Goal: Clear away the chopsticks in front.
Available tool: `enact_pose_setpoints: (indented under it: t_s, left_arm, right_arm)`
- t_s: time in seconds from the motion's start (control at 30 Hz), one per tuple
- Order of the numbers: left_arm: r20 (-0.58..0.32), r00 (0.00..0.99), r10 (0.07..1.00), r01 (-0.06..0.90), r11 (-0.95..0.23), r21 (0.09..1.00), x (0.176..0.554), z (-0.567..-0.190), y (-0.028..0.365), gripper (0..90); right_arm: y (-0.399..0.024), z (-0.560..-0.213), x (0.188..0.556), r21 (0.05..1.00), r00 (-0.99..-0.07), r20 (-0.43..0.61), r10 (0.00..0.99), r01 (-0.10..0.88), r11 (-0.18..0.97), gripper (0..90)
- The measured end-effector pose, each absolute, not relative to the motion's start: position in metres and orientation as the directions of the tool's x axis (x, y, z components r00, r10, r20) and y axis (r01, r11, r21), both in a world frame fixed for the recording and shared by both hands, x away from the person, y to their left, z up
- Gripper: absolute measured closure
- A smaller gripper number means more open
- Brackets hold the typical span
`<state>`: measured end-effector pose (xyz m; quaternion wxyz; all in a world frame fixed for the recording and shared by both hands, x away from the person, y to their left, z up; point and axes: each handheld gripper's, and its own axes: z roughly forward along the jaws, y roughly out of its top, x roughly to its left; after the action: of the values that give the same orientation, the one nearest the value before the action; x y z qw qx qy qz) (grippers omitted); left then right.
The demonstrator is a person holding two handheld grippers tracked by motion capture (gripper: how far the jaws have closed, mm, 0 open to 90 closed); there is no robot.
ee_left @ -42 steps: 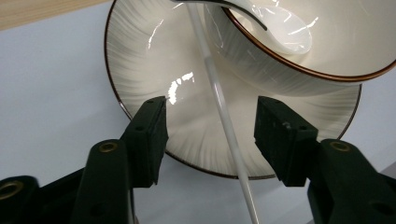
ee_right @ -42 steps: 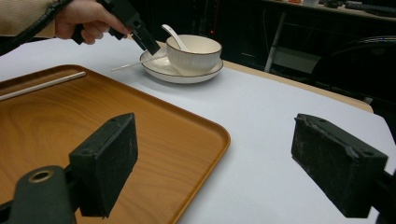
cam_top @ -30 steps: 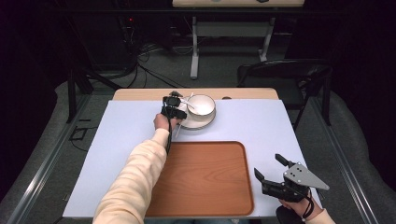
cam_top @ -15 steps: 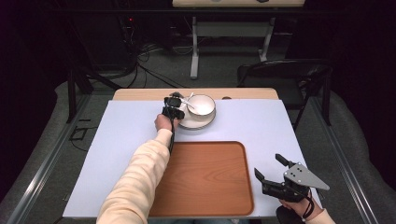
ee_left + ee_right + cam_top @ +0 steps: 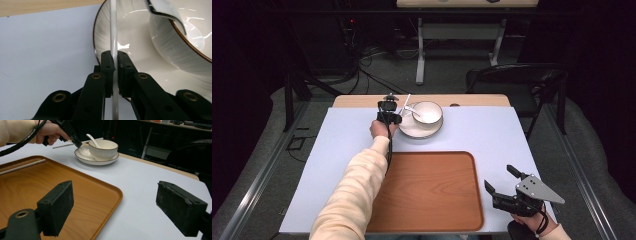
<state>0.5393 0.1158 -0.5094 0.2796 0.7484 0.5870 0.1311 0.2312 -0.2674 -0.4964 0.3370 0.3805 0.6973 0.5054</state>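
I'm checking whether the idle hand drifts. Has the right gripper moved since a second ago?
No. The right gripper sits in the same spot just off the wooden tray's right edge, jaws open.

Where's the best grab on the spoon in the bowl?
Probably the spoon handle's free end, where it slants up past the bowl rim. Come from above, jaws across the thin handle. The scoop sits down inside the bowl, so the wall blocks a low or sideways approach.
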Motion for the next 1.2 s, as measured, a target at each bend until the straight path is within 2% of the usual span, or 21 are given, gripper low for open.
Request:
enact_pose_setpoints:
  t_s: [0.4, 0.77, 1.2]
  left_arm:
    - [-0.141, 0.231, 0.963, 0.801, -0.106, 0.589, 0.525, -0.499, 0.148, 84.6]
    - [-0.171, 0.258, 0.951, 0.743, -0.083, 0.664, 0.478, -0.467, 0.174, 84.6]
    - [-0.183, 0.307, 0.934, 0.711, -0.096, 0.697, 0.433, -0.455, 0.190, 84.6]
  right_arm:
    - [-0.267, -0.496, 0.231, 0.961, -0.483, -0.085, 0.872, 0.192, 0.200, 14.1]
    - [-0.266, -0.496, 0.231, 0.959, -0.482, -0.088, 0.871, 0.196, 0.205, 14.1]
    - [-0.266, -0.496, 0.231, 0.959, -0.482, -0.090, 0.871, 0.195, 0.206, 14.1]
